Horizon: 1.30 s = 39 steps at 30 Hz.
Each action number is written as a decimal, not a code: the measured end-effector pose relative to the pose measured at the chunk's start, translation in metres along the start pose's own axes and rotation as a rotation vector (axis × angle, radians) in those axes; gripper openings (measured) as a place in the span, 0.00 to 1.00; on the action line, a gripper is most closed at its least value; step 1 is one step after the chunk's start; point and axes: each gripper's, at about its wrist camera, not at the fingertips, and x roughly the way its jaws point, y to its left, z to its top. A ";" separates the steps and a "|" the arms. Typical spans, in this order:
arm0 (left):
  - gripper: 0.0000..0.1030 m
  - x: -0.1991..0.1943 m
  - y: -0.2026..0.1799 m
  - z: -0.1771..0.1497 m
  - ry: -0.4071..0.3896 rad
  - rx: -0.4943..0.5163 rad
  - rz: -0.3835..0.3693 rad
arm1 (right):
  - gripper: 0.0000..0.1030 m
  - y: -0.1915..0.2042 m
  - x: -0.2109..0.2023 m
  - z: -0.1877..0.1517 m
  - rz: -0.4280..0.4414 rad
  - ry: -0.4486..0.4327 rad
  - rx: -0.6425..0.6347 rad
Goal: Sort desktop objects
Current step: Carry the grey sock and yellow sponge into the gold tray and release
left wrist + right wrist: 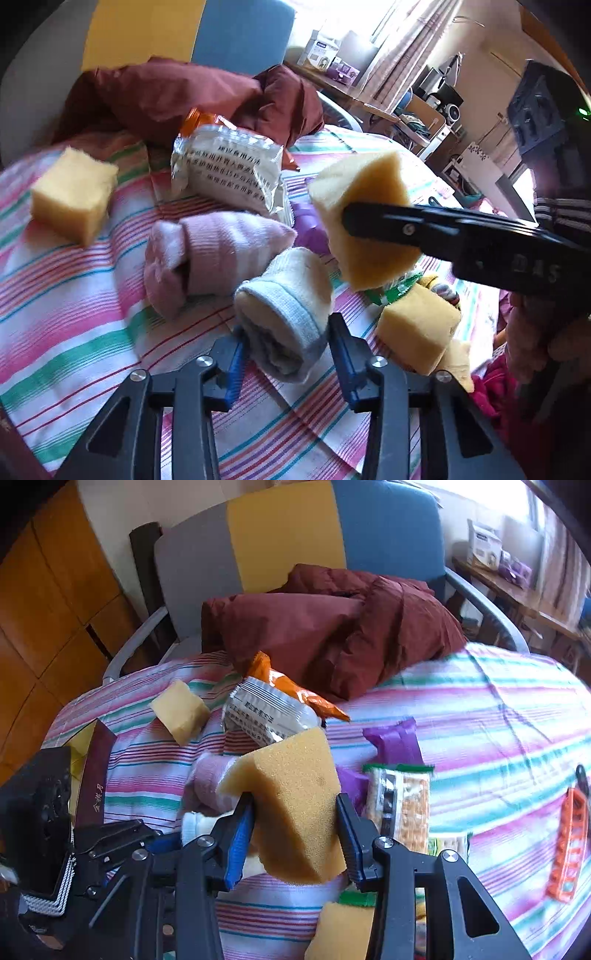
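My left gripper [286, 354] is shut on a rolled cream and pale-blue sock [291, 295] that lies on the striped cloth [74, 314]. Its blue pads press on both sides of the roll. My right gripper [295, 834] is shut on a yellow sponge block [291, 786] and holds it above the cloth. In the left wrist view that gripper [351, 218] comes in from the right with the same sponge [362, 206] hanging over the pile. A rolled pink sock [207, 251] lies just left of the held sock.
Two more sponge blocks lie on the cloth [72, 192] [417, 332]. A white and orange snack packet [229, 166] and a maroon cloth [184, 92] sit behind. A purple packet [395, 738], a clear snack packet [402, 805] and an orange plastic piece [569, 842] lie right; a dark red box [96, 775] left.
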 end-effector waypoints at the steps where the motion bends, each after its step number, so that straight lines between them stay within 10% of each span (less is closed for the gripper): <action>1: 0.37 -0.002 -0.001 0.000 0.005 -0.001 -0.015 | 0.43 -0.004 0.000 -0.002 -0.007 0.003 0.024; 11: 0.36 -0.099 0.018 -0.047 -0.168 -0.101 0.097 | 0.43 0.013 -0.019 -0.001 0.036 -0.091 0.017; 24: 0.36 -0.257 0.122 -0.151 -0.364 -0.384 0.425 | 0.43 0.213 -0.029 -0.032 0.256 -0.069 -0.271; 39: 0.36 -0.263 0.147 -0.189 -0.375 -0.413 0.553 | 0.44 0.313 0.010 -0.054 0.277 0.020 -0.374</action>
